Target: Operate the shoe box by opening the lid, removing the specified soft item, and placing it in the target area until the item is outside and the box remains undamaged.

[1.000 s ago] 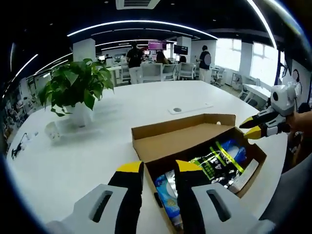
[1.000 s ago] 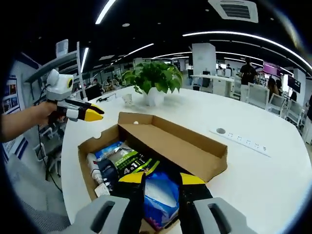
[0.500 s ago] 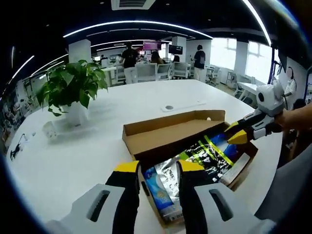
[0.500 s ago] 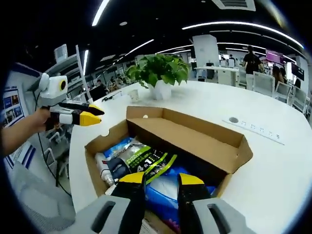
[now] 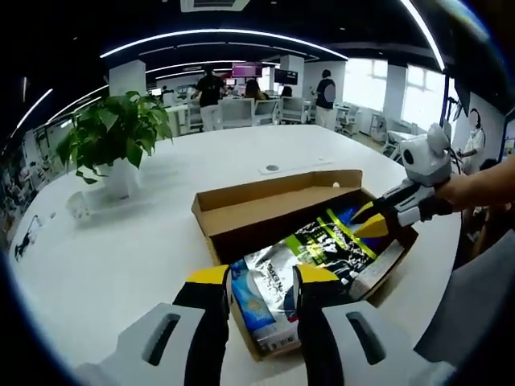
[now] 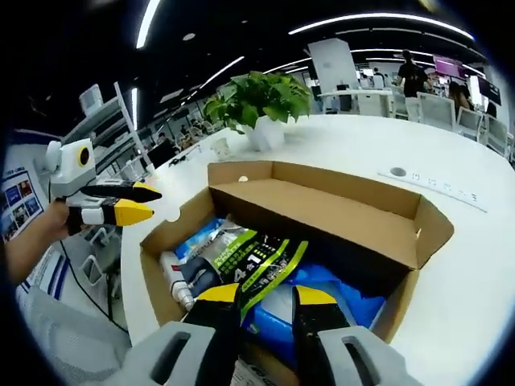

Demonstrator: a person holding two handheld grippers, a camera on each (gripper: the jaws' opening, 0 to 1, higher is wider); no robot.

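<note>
The brown cardboard shoe box (image 5: pixel 265 211) lies with its lid folded back on the white table (image 5: pixel 121 257). Inside are a silver-blue soft bag (image 5: pixel 265 296) and a green-black bag (image 5: pixel 326 240). My left gripper (image 5: pixel 263 277) is open just above the box's near end, over the silver-blue bag. My right gripper (image 5: pixel 372 221) comes in from the right, tips low over the green-black bag. In the right gripper view the box (image 6: pixel 338 211) holds the green-black bag (image 6: pixel 259 256), a blue bag (image 6: pixel 330 299) and a white tube (image 6: pixel 173 277). My right gripper (image 6: pixel 266 295) is open above them. The left gripper (image 6: pixel 133 204) hovers off the box's left end.
A potted green plant (image 5: pixel 113 141) stands at the table's far left, with a small white object (image 5: pixel 79 211) beside it. A white power strip (image 5: pixel 291 167) lies beyond the box. People and desks are far behind. The table edge (image 6: pixel 133 305) runs near the box.
Both cameras have closed in on the box. The right gripper has come down from the box's far corner to just over the green-black bag.
</note>
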